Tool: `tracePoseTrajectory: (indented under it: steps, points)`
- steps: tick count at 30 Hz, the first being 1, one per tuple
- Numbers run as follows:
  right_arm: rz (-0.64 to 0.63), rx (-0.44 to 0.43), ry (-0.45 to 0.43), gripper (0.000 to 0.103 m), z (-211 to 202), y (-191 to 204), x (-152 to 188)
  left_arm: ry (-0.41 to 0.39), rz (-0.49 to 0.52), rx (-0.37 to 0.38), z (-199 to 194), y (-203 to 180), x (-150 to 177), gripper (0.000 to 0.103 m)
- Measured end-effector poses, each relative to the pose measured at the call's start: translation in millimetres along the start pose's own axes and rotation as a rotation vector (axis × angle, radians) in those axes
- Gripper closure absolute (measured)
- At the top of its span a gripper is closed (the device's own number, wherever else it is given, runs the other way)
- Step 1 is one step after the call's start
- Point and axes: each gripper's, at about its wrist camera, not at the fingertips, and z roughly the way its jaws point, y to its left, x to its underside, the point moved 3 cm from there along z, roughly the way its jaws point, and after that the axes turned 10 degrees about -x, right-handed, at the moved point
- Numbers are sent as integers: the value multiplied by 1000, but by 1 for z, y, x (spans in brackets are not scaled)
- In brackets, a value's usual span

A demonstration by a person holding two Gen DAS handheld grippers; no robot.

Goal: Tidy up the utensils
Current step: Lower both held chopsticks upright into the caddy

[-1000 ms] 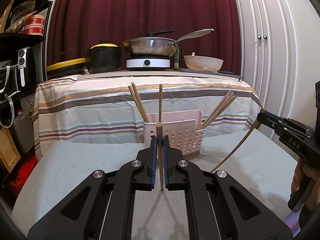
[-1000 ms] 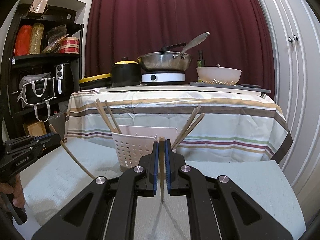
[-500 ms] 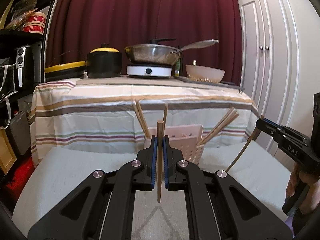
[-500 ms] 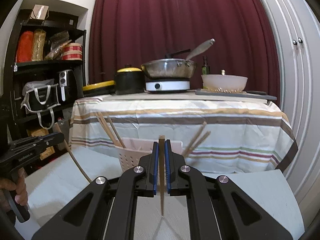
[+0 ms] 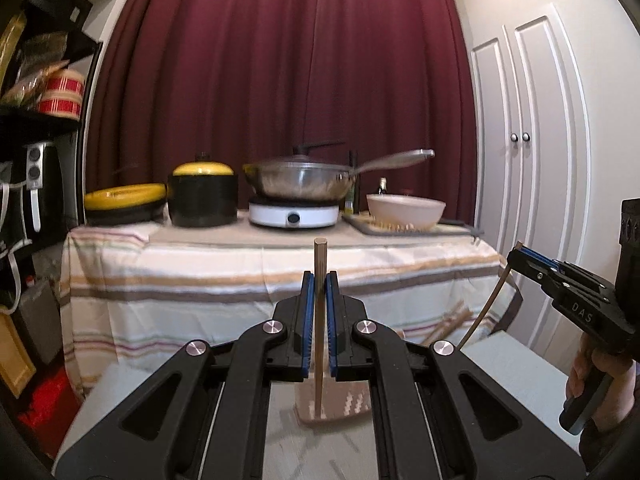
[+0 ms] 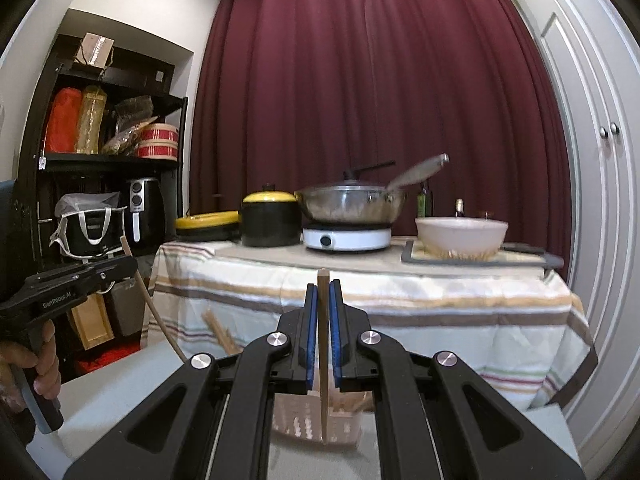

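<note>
My left gripper (image 5: 319,280) is shut on a wooden chopstick (image 5: 319,320) held upright, its tip low over the pink perforated utensil basket (image 5: 352,404). My right gripper (image 6: 323,290) is shut on another upright wooden chopstick (image 6: 322,352) above the same basket (image 6: 296,420). Each gripper shows in the other's view, the right one (image 5: 516,258) at the right edge, the left one (image 6: 128,266) at the left edge. Other chopsticks (image 5: 448,324) lean out of the basket, mostly hidden behind the gripper bodies.
The basket stands on a pale table (image 5: 516,364). Behind it is a table with a striped cloth (image 5: 200,280) carrying a black pot with yellow lid (image 5: 203,194), a wok on a white hob (image 5: 296,212) and a white bowl (image 5: 404,210). Black shelves (image 6: 100,160) stand left, white cabinet doors (image 5: 532,200) right.
Both grippers have risen and tilted up with their chopsticks. The basket has dropped low in both views and is now largely hidden behind the gripper bodies.
</note>
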Motion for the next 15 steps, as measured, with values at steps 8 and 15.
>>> tracePoseTrajectory:
  steps: [8, 15]
  points:
    - [-20, 5, -53, 96, 19, -10, -23, -85, 7, -3, 15, -1, -37, 97]
    - [-28, 8, -49, 96, 42, -18, -28, -114, 4, -6, 43, -1, -62, 97]
